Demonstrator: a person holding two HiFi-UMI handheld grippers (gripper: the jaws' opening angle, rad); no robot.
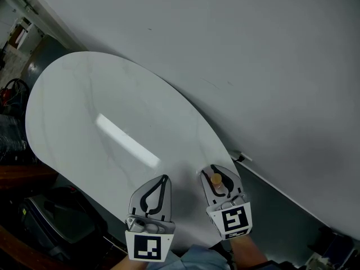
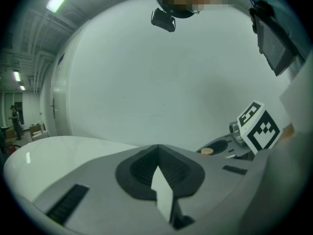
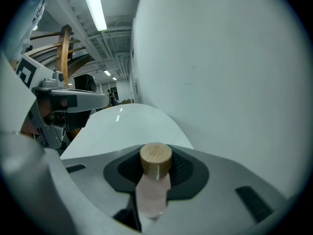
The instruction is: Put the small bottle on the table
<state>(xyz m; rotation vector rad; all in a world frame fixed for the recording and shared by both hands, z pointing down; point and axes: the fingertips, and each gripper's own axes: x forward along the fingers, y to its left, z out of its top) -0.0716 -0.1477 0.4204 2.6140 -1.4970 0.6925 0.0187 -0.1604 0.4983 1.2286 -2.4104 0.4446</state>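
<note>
A small bottle [image 1: 216,179] with a clear pinkish body and a round wooden cap [image 3: 156,159] stands upright between the jaws of my right gripper [image 1: 218,172], which is shut on its body [image 3: 152,192]. This gripper hovers over the near right edge of the white oval table [image 1: 107,100]. To its left my left gripper [image 1: 163,179] is shut, its tips meeting with nothing between them; in the left gripper view [image 2: 157,148] only a sliver of table shows through the jaws. From there the right gripper [image 2: 230,146] and the bottle's cap [image 2: 208,151] appear at the right.
A plain pale wall [image 1: 242,55] runs close behind the table's far side. Dark clutter and a bag [image 1: 45,218] sit on the floor at the left. A person [image 2: 14,116] stands far off in the hall.
</note>
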